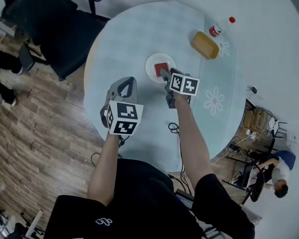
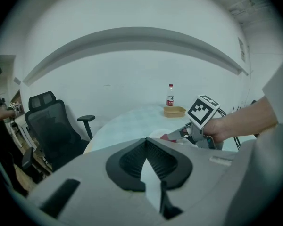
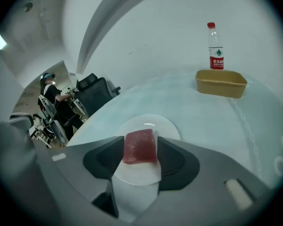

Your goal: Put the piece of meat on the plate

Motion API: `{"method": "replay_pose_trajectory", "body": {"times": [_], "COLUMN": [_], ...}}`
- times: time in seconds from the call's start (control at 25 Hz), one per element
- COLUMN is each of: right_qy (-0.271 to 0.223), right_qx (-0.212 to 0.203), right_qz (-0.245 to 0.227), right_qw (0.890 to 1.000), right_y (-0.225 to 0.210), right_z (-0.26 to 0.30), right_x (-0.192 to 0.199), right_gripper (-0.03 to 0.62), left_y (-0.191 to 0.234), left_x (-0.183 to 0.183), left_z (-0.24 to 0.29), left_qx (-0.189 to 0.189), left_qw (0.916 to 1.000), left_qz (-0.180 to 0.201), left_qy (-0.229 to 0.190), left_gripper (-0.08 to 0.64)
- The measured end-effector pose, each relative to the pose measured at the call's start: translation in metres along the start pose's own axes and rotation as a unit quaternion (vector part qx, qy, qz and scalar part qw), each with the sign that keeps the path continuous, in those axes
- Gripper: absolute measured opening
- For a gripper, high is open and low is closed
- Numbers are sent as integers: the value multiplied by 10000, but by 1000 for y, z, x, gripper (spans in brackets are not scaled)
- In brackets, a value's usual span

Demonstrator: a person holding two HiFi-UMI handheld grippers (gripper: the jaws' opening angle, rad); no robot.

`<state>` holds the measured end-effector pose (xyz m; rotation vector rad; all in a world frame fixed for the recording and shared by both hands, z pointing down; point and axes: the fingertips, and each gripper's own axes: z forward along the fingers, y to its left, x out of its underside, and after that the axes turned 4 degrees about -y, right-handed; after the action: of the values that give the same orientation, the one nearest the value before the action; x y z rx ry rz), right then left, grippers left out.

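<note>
The piece of meat (image 3: 140, 146), a dark red block, lies on the white plate (image 3: 153, 124) near the middle of the round table. My right gripper (image 3: 140, 143) is open around it, one pad close beside each flank of the block. From the head view the meat (image 1: 162, 68) shows on the plate (image 1: 151, 66) just past the right gripper (image 1: 165, 75). My left gripper (image 1: 127, 84) hovers over the table to the left of the plate, shut with nothing in it; in its own view its tips (image 2: 145, 141) meet, with the right gripper (image 2: 180, 133) beyond.
A tan container (image 1: 205, 45) and a red-capped bottle (image 1: 220, 28) stand at the table's far right. A black office chair (image 1: 55, 24) is at the far left edge. Cables lie on the floor under the table (image 1: 119, 39). People are off to both sides.
</note>
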<state>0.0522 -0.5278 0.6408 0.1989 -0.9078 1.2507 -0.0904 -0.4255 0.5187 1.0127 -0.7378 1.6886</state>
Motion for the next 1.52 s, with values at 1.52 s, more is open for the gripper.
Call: {"method": "replay_pose_trajectory", "body": {"times": [1.52], "right_qy": [-3545], "right_qx": [107], "right_qz": [-1716], "right_qw": [9191], "right_y": [100], "right_z": [-347], "right_x": [-37], "right_gripper": [11], "left_y": [-140], "left_x": [-105], "left_z": [-151], "left_qx": [359], "left_qw": [9817], "left_qz": [74], "left_qy": [-1871], "left_gripper": [3]}}
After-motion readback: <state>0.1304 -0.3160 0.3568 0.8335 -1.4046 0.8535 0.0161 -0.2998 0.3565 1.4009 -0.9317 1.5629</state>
